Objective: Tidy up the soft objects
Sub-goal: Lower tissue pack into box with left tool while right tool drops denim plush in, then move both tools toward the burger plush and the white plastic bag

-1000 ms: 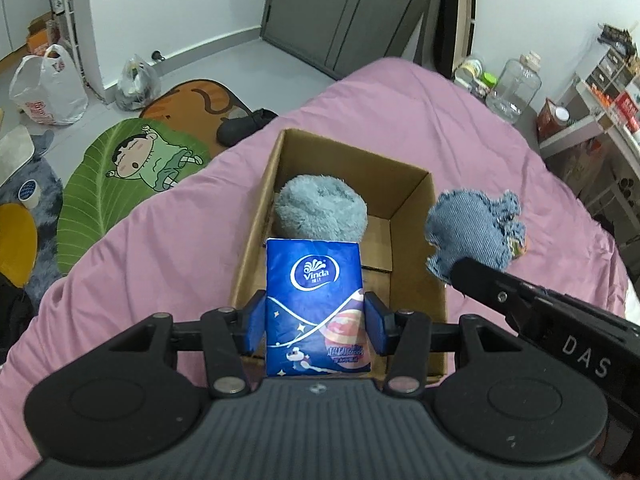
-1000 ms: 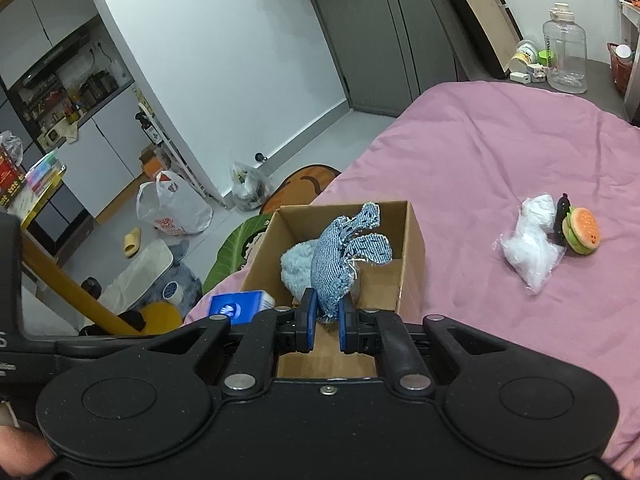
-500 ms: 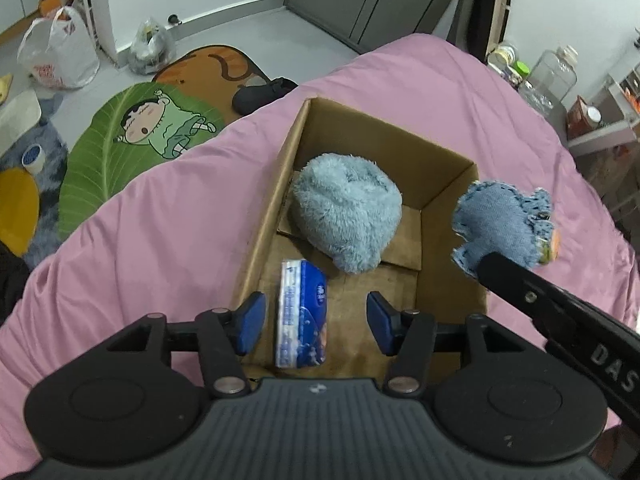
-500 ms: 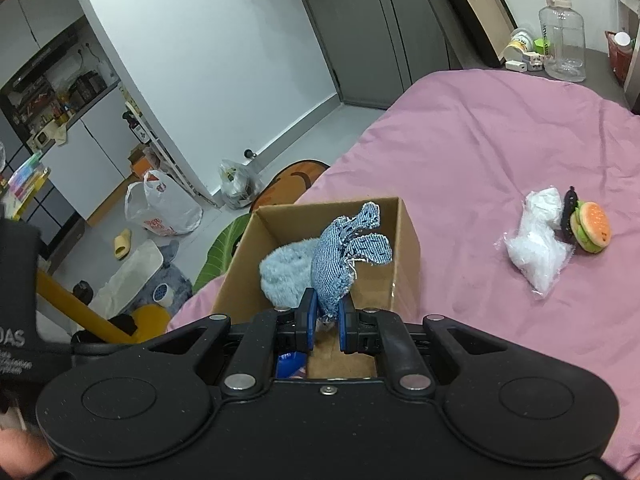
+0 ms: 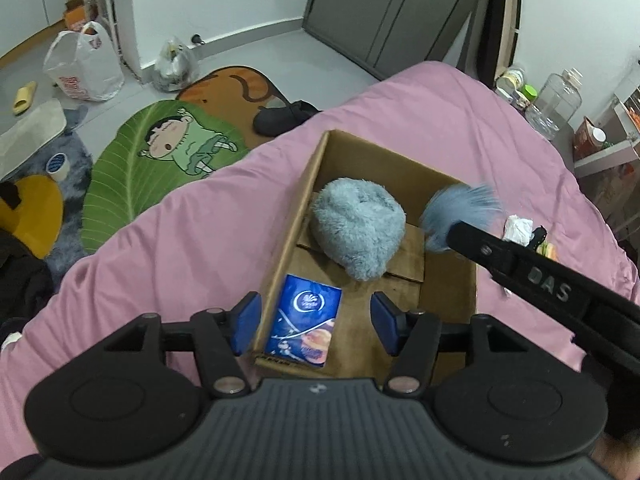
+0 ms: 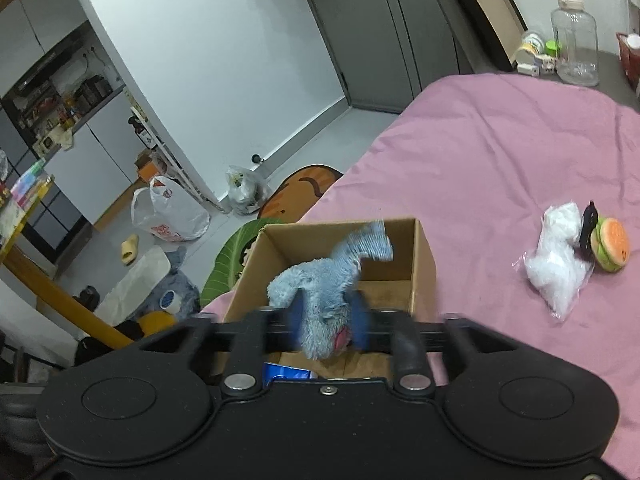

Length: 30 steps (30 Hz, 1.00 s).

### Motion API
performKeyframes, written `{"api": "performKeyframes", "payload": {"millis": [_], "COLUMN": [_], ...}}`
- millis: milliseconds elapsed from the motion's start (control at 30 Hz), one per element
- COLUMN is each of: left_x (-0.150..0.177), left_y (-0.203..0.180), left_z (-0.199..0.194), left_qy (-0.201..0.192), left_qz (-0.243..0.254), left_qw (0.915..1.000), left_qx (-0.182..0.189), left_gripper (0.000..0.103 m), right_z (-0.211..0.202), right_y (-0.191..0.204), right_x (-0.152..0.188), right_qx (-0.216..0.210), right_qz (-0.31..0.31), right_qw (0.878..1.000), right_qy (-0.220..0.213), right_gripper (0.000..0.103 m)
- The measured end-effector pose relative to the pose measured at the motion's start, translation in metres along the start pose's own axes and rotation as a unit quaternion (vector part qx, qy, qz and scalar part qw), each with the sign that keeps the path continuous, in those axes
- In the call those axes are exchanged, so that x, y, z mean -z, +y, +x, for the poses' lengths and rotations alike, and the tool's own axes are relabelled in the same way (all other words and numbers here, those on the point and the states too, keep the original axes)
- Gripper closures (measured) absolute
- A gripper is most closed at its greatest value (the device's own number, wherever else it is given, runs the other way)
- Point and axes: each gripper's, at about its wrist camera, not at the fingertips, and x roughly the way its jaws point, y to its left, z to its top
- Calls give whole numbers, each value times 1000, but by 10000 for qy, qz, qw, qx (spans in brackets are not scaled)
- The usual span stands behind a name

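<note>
A cardboard box [image 5: 316, 168] sits on the pink bed. A fluffy grey-blue plush [image 5: 358, 226] and a blue Vinda tissue pack [image 5: 306, 320] lie inside it. My left gripper [image 5: 316, 322] is open and empty above the box's near end. My right gripper [image 6: 328, 324] is blurred, its jaws spread apart, with the blue denim toy [image 6: 332, 280] between them over the box [image 6: 422, 248]; whether it still grips is unclear. The toy shows blurred in the left wrist view [image 5: 456, 210].
A white plastic-wrapped bundle [image 6: 560, 256] and a burger toy [image 6: 612, 250] lie on the bed right of the box. Floor mats [image 5: 160, 152], bags [image 5: 82, 66] and a slipper are beyond the bed's left edge. Bottles [image 6: 574, 40] stand at the far right.
The tissue pack left my left gripper and now lies flat in the box; that gripper stays open. My right gripper's jaws have widened and the denim toy has dropped lower over the box.
</note>
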Motion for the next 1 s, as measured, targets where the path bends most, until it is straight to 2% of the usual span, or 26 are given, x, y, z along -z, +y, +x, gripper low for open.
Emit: {"api": "performKeyframes", "payload": {"millis": [33, 167, 267, 333, 400, 733, 1000], "left_x": [1, 3, 5, 8, 11, 34, 50], "left_y": [0, -3, -6, -10, -16, -40, -50], "left_z": [-4, -18, -27, -33, -41, -74, -102], "left_qy": [-27, -108, -155, -206, -273, -465, -704], "left_qz": [11, 24, 1, 51, 92, 190, 167], "left_qw": [10000, 9998, 9997, 9996, 9993, 9978, 9961], "left_qx": [-25, -140, -178, -186, -239, -423, -496], "left_gripper": [44, 43, 36, 27, 23, 18, 13], "right_z": [-2, -19, -31, -41, -52, -98, -136], "right_y": [1, 2, 0, -2, -6, -22, -34], "right_x": [0, 4, 4, 3, 4, 11, 21], "right_qx": [-28, -121, -150, -154, -157, -135, -103], "right_qz": [-32, -42, -11, 22, 56, 43, -111], "right_qw": [10000, 9999, 9998, 9996, 9995, 9988, 9981], "right_qy": [-32, -101, -156, -220, -282, -472, -590], "right_gripper": [50, 44, 42, 38, 34, 16, 10]}}
